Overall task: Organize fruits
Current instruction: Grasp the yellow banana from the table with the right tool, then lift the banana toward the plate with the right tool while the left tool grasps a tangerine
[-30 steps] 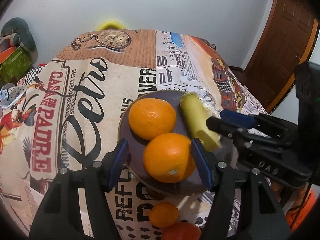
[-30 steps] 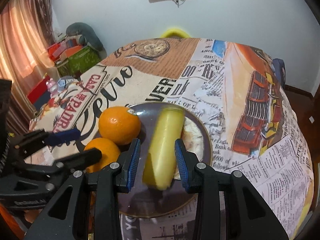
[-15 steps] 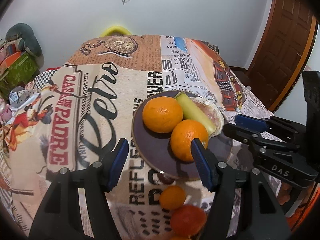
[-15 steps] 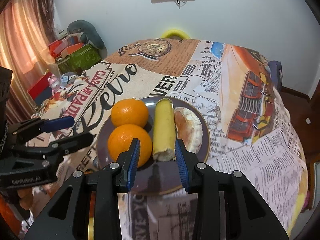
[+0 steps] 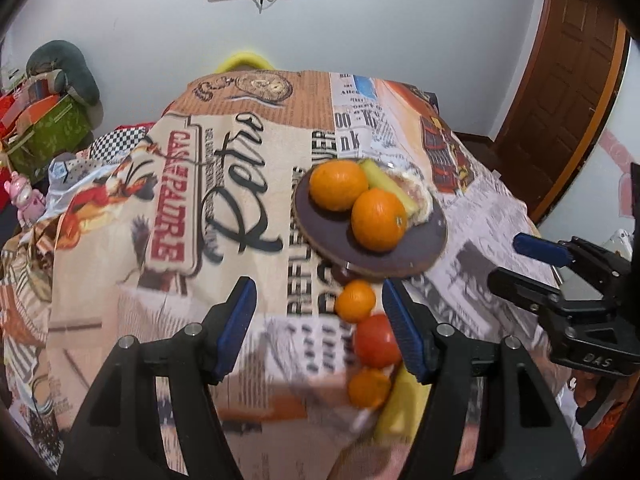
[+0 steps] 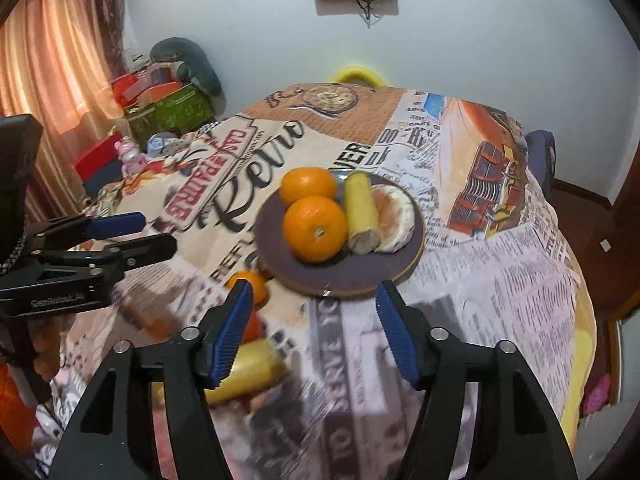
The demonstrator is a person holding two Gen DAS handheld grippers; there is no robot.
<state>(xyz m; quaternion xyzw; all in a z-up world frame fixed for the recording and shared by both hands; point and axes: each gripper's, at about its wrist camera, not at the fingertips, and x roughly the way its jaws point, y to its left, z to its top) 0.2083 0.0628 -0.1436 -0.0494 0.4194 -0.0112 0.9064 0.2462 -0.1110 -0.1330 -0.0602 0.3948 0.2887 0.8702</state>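
Note:
A dark round plate (image 5: 332, 236) (image 6: 404, 256) on the printed tablecloth holds two oranges (image 5: 378, 220) (image 6: 315, 227), a peeled banana piece (image 6: 361, 216) and a peeled citrus (image 6: 394, 216). Near the table's front edge lie a small orange (image 5: 355, 301), a red tomato (image 5: 376, 340), another small orange (image 5: 369, 388) and a yellow banana (image 6: 248, 368). My left gripper (image 5: 320, 324) is open and empty, above the loose fruit. My right gripper (image 6: 314, 332) is open and empty, in front of the plate.
The table drops off at the right and front edges. A wooden door (image 5: 568, 80) is at the right. Boxes and toys (image 6: 160, 108) stand at the left by a curtain. A yellow chair back (image 6: 356, 74) shows behind the table.
The right gripper let go of the banana piece, which now lies on the plate. Both grippers pulled back from the plate toward the front edge, the right one opening wider.

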